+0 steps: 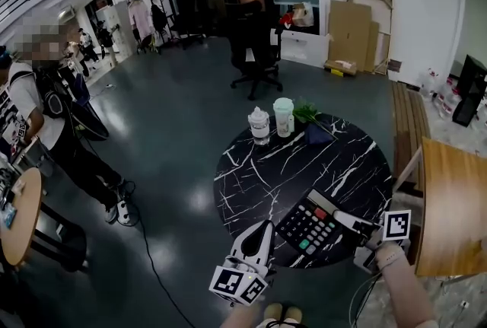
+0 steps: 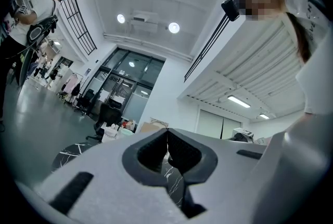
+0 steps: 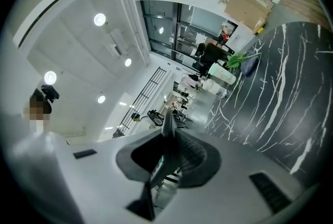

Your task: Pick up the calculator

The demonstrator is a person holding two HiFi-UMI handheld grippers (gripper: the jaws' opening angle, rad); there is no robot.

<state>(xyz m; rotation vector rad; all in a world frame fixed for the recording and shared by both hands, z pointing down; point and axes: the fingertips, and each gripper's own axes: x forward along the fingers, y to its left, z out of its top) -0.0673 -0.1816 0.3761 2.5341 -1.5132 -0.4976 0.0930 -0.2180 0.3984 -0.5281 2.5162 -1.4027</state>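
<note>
The calculator [image 1: 313, 227], black with white, red and green keys, hangs tilted over the near part of the round black marble table [image 1: 304, 159]. My right gripper [image 1: 344, 221] is shut on its right edge. In the right gripper view the calculator [image 3: 165, 132] shows edge-on as a thin dark blade pinched between the jaws of that gripper [image 3: 167, 153], with the table [image 3: 276, 108] to the right. My left gripper [image 1: 262, 234] sits at the table's near edge, left of the calculator and apart from it. In the left gripper view this gripper [image 2: 167, 137] has its jaws together with nothing between them.
Two lidded cups [image 1: 259, 125] [image 1: 284, 116] and a green plant [image 1: 308, 113] stand at the table's far edge. A wooden table [image 1: 453, 205] lies close on the right. A black office chair [image 1: 255, 52] stands beyond, and a person [image 1: 61, 128] at the left.
</note>
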